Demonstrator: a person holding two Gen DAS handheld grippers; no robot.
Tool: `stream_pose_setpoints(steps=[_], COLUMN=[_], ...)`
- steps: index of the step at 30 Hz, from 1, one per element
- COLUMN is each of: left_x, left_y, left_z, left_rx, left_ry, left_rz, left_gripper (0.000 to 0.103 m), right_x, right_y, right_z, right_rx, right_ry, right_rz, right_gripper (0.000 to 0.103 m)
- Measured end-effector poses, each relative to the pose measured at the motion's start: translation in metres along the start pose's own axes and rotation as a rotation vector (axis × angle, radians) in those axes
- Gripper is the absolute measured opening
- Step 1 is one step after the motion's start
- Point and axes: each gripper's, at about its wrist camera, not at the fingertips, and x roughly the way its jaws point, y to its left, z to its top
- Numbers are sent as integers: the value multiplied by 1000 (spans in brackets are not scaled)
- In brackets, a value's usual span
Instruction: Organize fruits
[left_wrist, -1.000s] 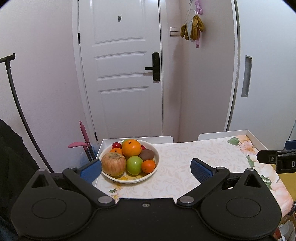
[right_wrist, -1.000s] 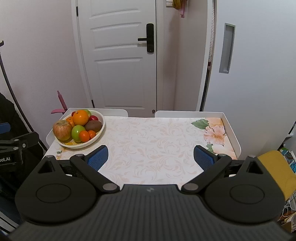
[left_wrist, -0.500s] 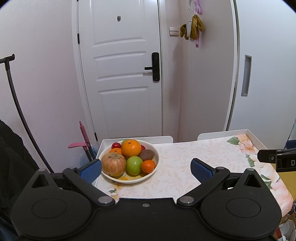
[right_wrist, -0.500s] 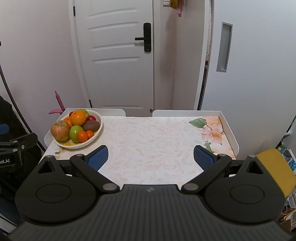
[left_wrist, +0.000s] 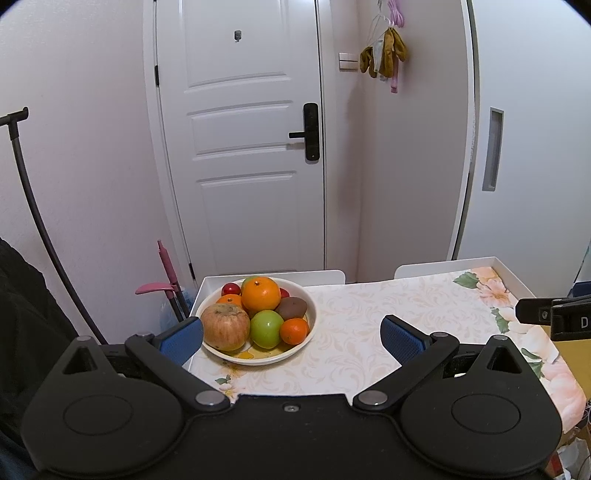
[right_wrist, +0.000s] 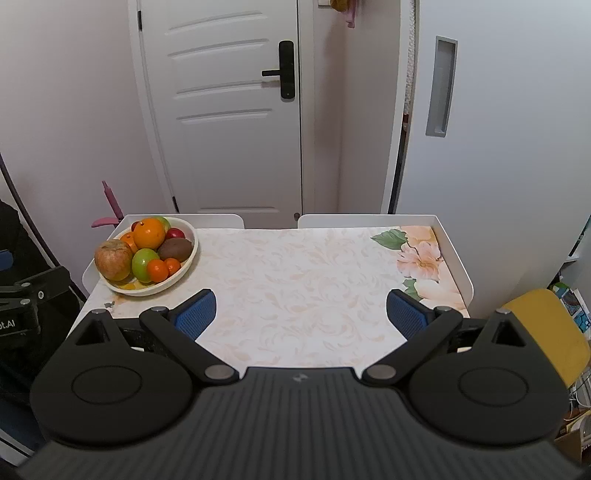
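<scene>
A white bowl full of fruit stands at the table's far left corner. In it lie a big orange, a brownish apple, a green apple, a kiwi, small tangerines and a red fruit. My left gripper is open just in front of the bowl, nothing between its blue pads. Over the table's near edge, my right gripper stands open and empty, the bowl up to its left.
The table wears a floral cloth and has a raised white rim. Behind it are a white door and a sliding panel. A yellow chair stands at the right; a pink-handled tool leans left of the table.
The right wrist view has crept slightly forward and upward, so the table sits a little lower in it. The left gripper has hardly moved. Both stay open.
</scene>
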Motion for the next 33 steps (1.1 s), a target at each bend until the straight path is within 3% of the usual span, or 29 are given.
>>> stream_pose_setpoints(steps=[33], left_x=[5], left_y=[-2], left_z=[5], left_rx=[-7], left_ry=[-8], left_rz=[1], left_gripper=[103], right_x=[6], right_y=[0], right_z=[3], right_rx=[4], right_ry=[9], right_rz=[1], right_gripper=[103])
